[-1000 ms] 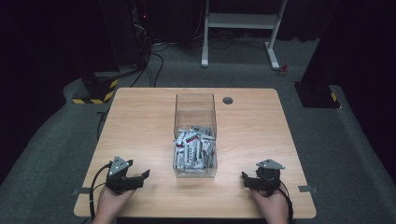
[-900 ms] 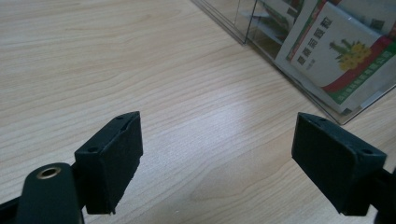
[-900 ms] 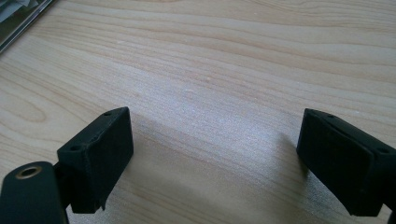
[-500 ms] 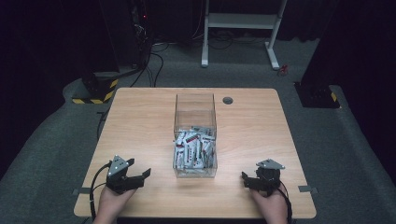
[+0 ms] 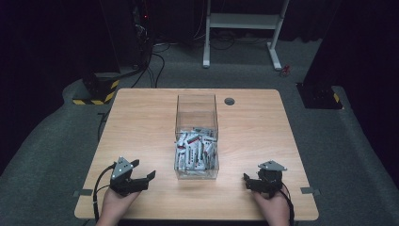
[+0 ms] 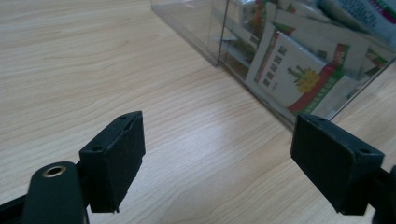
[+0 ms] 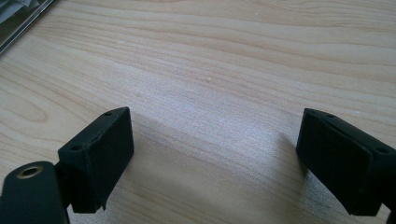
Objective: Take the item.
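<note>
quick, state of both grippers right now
Left gripper: open, holding nothing, jaws over bare table beside the clear box.
Right gripper: open, holding nothing.

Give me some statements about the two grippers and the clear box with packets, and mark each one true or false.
1. The left gripper has its jaws wide apart. True.
2. The right gripper is clamped on a packet. False: its jaws are open over bare wood.
3. The clear box stands between the two grippers. True.
4. The packets lie scattered over the table. False: they are inside the box.
</note>
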`<state>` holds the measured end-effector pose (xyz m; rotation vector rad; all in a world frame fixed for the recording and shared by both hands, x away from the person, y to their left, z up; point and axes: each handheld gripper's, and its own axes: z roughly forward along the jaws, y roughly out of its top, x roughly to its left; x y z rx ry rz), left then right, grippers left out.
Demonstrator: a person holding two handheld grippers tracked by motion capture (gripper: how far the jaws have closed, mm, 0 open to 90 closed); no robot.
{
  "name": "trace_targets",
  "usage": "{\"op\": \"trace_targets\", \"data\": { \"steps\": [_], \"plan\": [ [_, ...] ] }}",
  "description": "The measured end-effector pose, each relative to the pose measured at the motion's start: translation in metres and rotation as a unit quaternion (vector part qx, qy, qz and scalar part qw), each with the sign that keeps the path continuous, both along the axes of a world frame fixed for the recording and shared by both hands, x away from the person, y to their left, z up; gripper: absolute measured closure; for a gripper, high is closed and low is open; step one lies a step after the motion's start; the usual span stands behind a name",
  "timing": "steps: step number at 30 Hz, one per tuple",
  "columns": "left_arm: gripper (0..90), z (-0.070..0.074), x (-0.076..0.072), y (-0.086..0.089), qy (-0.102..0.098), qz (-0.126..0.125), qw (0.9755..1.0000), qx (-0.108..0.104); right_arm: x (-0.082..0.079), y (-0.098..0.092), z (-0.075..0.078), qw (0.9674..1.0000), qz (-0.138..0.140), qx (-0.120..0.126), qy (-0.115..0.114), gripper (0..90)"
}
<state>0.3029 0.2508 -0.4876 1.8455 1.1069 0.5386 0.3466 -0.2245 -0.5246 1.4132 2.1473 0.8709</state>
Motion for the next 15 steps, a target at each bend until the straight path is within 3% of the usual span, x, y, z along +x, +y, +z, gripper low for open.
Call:
{"op": "trace_targets", "data": {
  "steps": [10, 15],
  "plan": [
    [18.8, 0.009, 0.002, -0.011, -0.009, -0.019, 0.9997, 0.011, 0.0, 0.0, 0.0, 1.0, 0.0, 0.0, 0.0, 11.2],
    [18.9, 0.015, 0.001, -0.015, -0.017, -0.021, 0.9996, 0.004, 0.0, 0.0, 0.0, 1.0, 0.001, -0.001, 0.0, 11.2]
  ]
}}
